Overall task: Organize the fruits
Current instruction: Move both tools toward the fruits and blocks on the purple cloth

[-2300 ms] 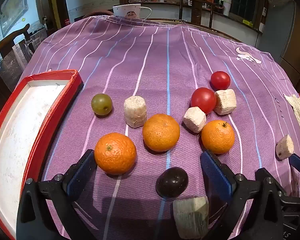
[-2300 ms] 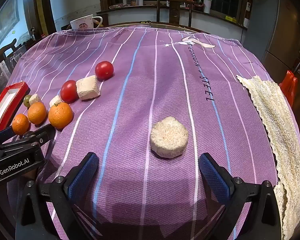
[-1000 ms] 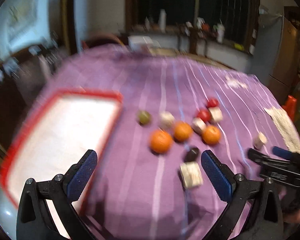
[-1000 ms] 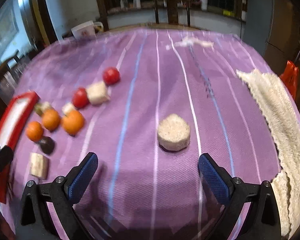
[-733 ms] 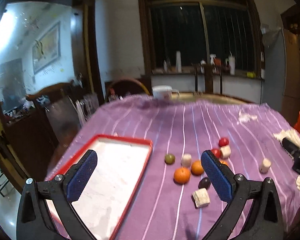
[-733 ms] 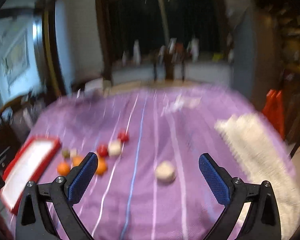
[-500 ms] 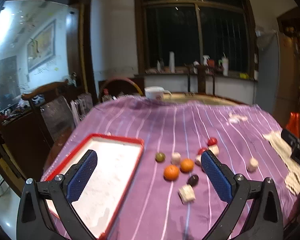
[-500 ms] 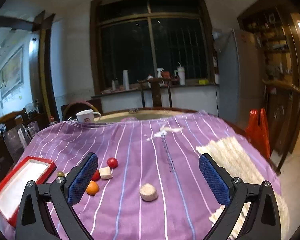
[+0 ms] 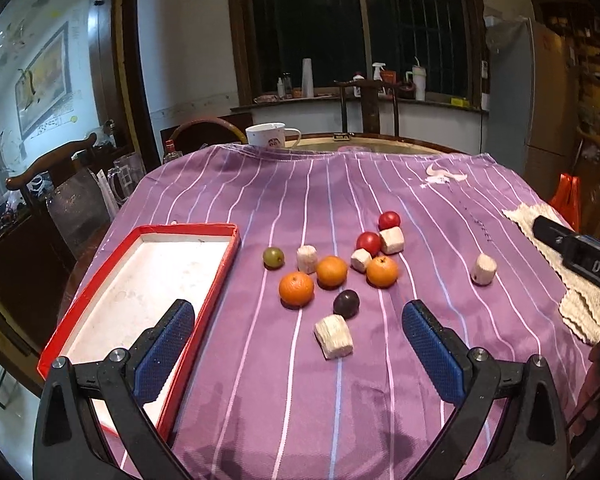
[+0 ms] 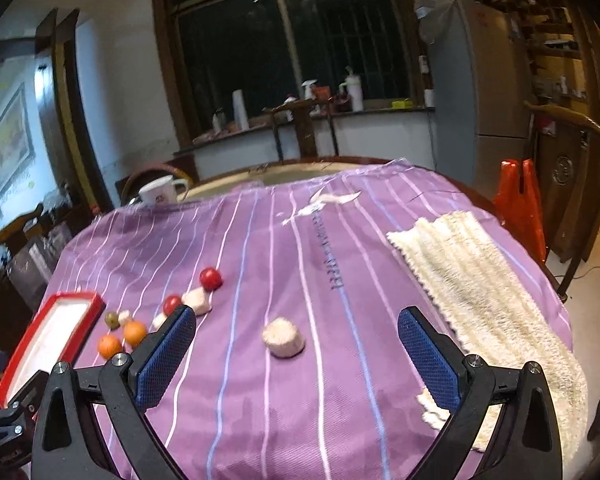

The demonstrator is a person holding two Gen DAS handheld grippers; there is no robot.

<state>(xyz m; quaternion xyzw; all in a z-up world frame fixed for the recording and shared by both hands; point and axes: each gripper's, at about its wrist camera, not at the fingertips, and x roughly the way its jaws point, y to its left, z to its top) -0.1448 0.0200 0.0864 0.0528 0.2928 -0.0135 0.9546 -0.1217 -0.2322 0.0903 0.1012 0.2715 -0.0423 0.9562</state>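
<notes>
Three round oranges [image 9: 331,271], two red tomatoes [image 9: 368,241] and a dark plum [image 9: 346,303] lie beside the tray [image 9: 220,276]. Left gripper [image 9: 298,350] and right gripper [image 10: 296,354] both stand apart, empty.

My pads [image 9: 164,350] blue on black frames. Tablecloth [image 9: 260,200] purple with white and blue stripes. Tray [image 9: 220,272] red-rimmed, white inside. Three oranges [image 9: 296,289] orange, two tomatoes [image 9: 368,241] red, grape [image 9: 273,257] green, plum [image 9: 346,303] dark.

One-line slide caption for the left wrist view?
Open left tool above striped purple cloth: scattered oranges, tomatoes, dark plum, empty red tray alongside.
</notes>
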